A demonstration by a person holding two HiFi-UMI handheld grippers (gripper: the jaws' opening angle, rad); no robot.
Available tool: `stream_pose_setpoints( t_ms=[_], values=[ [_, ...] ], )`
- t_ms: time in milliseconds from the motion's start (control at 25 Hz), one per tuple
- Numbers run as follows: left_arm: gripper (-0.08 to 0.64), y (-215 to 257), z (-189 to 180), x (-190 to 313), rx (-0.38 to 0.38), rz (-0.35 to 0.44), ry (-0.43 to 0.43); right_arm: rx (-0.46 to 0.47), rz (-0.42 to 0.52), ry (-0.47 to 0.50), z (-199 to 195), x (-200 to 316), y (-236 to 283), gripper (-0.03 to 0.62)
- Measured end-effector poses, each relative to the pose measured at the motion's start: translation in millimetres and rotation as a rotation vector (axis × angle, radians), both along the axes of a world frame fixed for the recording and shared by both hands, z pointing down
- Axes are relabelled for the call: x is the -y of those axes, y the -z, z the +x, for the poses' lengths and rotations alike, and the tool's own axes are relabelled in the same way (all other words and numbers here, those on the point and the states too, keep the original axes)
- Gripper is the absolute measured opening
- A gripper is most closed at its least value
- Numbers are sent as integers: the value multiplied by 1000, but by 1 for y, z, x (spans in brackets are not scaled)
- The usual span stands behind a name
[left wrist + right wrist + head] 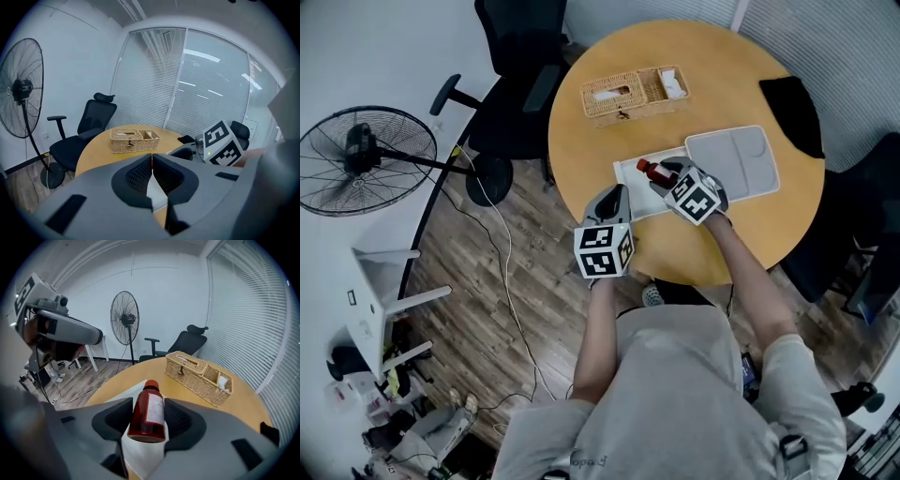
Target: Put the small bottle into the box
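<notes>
Placing step: right tongs (146, 420) pinch the small bottle (148, 411) over the box (628, 192); left tongs (152, 176) pressed together, empty, near the box; next, probably lower it inside and release.

No word or number legible, print on the white label (154, 408) of the small bottle (144, 426) too blurred to be read, only black-and-white square patterns borne by the left marker cube (604, 251) and right marker cube (694, 197)
</notes>
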State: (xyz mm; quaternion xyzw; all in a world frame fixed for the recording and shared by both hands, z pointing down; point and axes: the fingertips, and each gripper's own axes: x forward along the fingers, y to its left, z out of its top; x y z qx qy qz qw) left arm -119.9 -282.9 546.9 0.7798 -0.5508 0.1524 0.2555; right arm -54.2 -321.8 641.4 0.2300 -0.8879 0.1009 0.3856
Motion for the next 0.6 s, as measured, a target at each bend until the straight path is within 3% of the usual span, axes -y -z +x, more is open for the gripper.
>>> stream_pose_setpoints(
  t_ms=[360,600],
  values=[
    [29,-6,-10,7,4,-14,17,-121,-31,47,-6,5,-32,218],
    [29,-4,-20,10,7,-13,32,-147,-75,81,-19,4,-47,218]
  ],
)
